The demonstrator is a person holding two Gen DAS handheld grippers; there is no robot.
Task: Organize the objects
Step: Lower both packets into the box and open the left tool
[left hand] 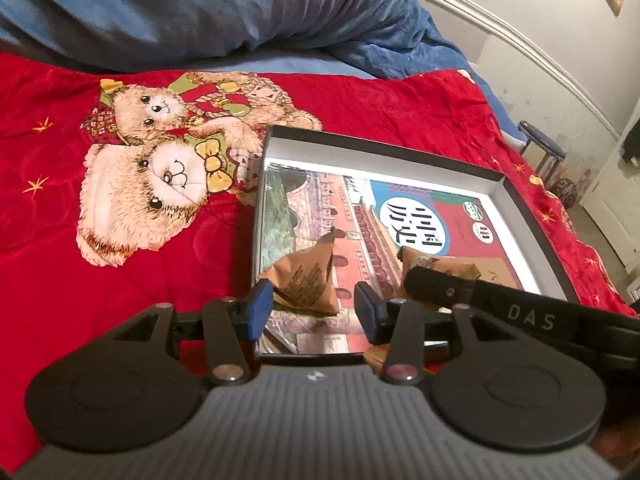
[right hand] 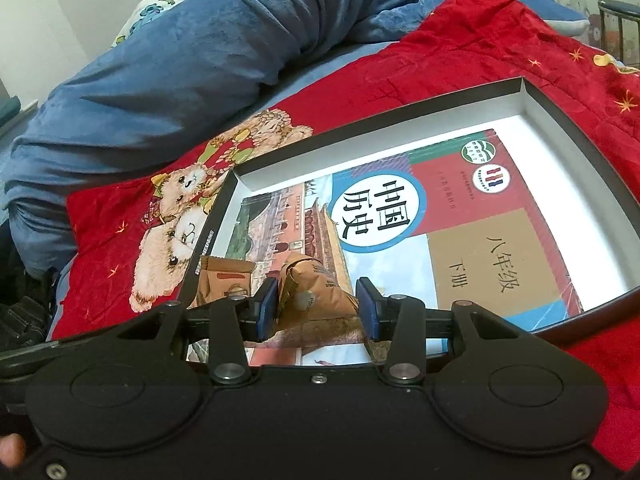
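Note:
A shallow black box [left hand: 384, 148] with a white inside lies on the red bedspread and holds a Chinese history textbook [left hand: 436, 216]. Two brown paper packets rest on the book. In the left wrist view my left gripper [left hand: 314, 310] is open, its blue pads either side of one packet [left hand: 308, 280]; the second packet [left hand: 440, 264] lies to the right, partly behind my right gripper's finger. In the right wrist view the box [right hand: 568, 132] and book [right hand: 472, 236] fill the frame. My right gripper [right hand: 318, 308] is open around a packet [right hand: 316, 296]; the other packet [right hand: 224, 280] lies to its left.
The red bedspread [left hand: 360, 96] carries a teddy bear print [left hand: 160, 168]. A rumpled blue blanket [left hand: 224, 8] lies along the far side of the bed. A stool [left hand: 542, 148] and a white door stand beyond the bed's right edge.

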